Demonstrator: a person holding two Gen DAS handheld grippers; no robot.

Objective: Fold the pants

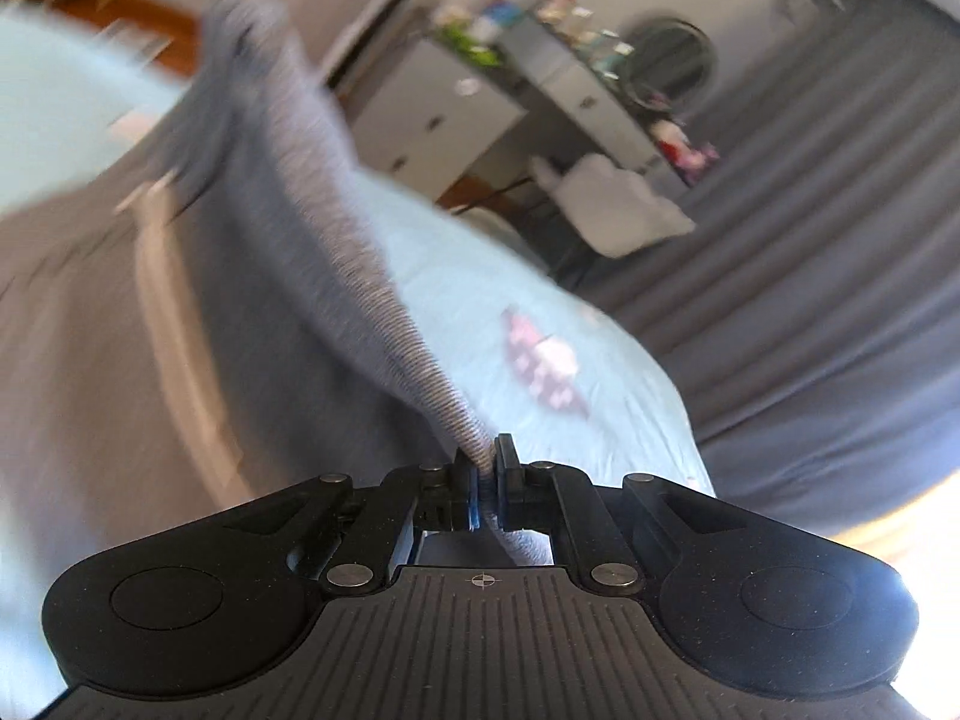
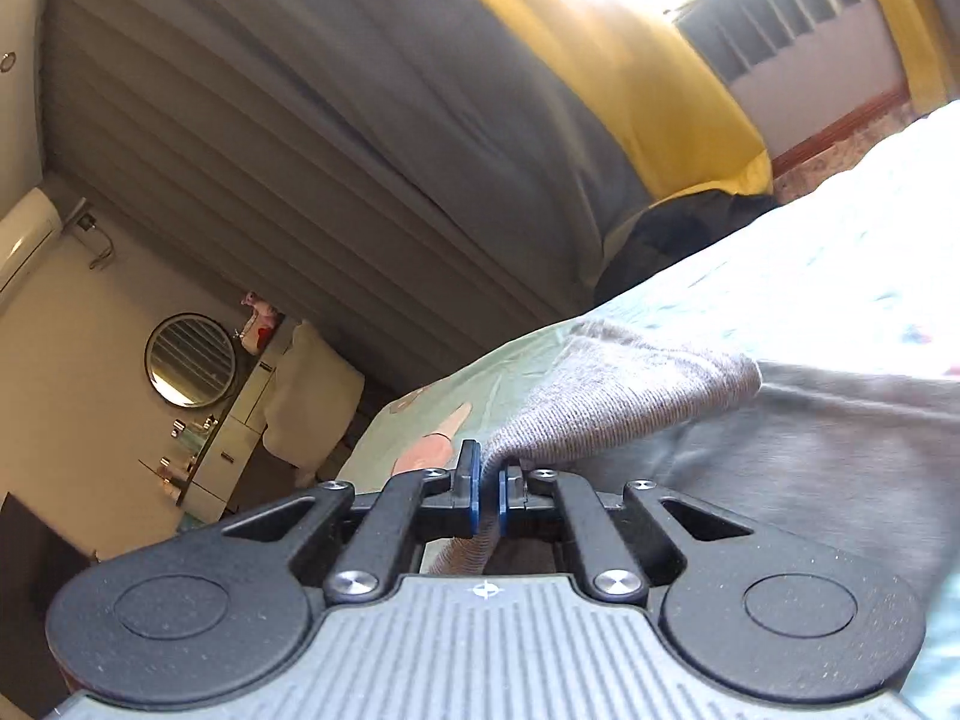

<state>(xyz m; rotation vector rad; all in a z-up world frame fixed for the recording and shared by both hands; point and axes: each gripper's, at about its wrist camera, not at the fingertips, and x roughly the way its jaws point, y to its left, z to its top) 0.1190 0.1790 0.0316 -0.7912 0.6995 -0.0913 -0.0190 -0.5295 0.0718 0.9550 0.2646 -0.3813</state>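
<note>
pants motion-blurred, dresser clutter indistinct

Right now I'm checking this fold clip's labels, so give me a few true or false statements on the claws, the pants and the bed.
1. The left claw is shut on the grey pants. True.
2. The right claw is open and empty. False: it pinches the pants' ribbed edge.
3. The pants lie over a light blue bedsheet. True.
4. The curtains are bright red. False: they are dark grey.
</note>
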